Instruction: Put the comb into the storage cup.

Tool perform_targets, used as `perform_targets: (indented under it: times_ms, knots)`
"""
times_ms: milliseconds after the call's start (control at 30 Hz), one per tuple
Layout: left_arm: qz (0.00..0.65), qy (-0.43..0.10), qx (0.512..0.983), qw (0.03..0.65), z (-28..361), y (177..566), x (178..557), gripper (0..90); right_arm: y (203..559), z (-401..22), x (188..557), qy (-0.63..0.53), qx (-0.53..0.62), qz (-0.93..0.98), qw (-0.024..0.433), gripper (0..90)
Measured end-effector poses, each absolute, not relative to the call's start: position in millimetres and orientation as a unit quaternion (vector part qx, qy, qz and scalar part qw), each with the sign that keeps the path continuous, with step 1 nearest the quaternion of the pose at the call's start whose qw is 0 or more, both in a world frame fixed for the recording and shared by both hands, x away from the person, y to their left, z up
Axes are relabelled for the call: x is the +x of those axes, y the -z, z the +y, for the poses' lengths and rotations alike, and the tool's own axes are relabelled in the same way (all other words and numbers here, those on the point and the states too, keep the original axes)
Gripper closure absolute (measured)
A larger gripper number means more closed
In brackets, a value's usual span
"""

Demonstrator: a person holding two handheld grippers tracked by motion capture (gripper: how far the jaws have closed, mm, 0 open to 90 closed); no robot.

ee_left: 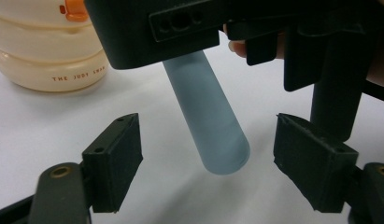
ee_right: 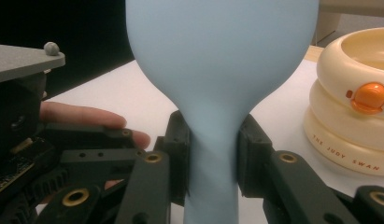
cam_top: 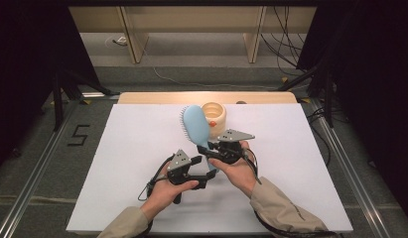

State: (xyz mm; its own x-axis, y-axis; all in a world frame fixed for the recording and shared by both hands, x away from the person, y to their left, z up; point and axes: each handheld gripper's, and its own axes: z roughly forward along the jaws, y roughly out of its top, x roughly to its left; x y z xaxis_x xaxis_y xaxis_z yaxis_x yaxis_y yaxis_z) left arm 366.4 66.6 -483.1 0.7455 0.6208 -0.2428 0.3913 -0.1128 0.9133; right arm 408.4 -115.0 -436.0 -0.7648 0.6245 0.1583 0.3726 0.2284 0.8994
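A light blue hairbrush [cam_top: 195,124] stands tilted over the white board, head up and bristles facing left. My right gripper [cam_top: 215,148] is shut on its narrow neck [ee_right: 213,154], both pads pressing the handle. In the left gripper view the handle's rounded end [ee_left: 213,135] hangs between my left gripper's [ee_left: 208,168] two pads, with a gap on each side, so that gripper is open. In the high view my left gripper [cam_top: 205,172] points right, just under the right one. A cream ringed container [cam_top: 214,115] with an orange button stands right behind the brush.
The white board [cam_top: 142,148] covers the tabletop, with a wooden edge [cam_top: 157,97] at the far side. The cream container [ee_right: 353,107] sits close to the right of the brush head. Cables trail from both grippers toward the person's sleeves. Dark floor and table legs lie beyond.
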Motion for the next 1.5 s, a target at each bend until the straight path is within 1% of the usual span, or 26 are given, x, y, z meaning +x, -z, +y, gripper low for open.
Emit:
perform_targets:
  times_ms: [400,633,1267,1500]
  knots:
    - [0.353,-0.093,0.733,0.574,62.3,485.0,369.2,32.6,436.1,-114.1,407.6,-0.532,0.321,0.774,0.121,70.4]
    - [0.347,-0.095,0.733,0.578,60.1,487.0,370.7,36.2,436.6,-112.8,407.0,-0.532,0.319,0.775,0.121,70.4]
    - [0.357,-0.083,0.725,0.584,58.1,490.8,372.2,48.3,436.9,-111.6,406.1,-0.534,0.317,0.774,0.122,70.4]
    - [0.361,-0.073,0.718,0.591,58.6,490.8,372.0,54.7,436.3,-111.8,406.1,-0.534,0.316,0.774,0.124,70.4]
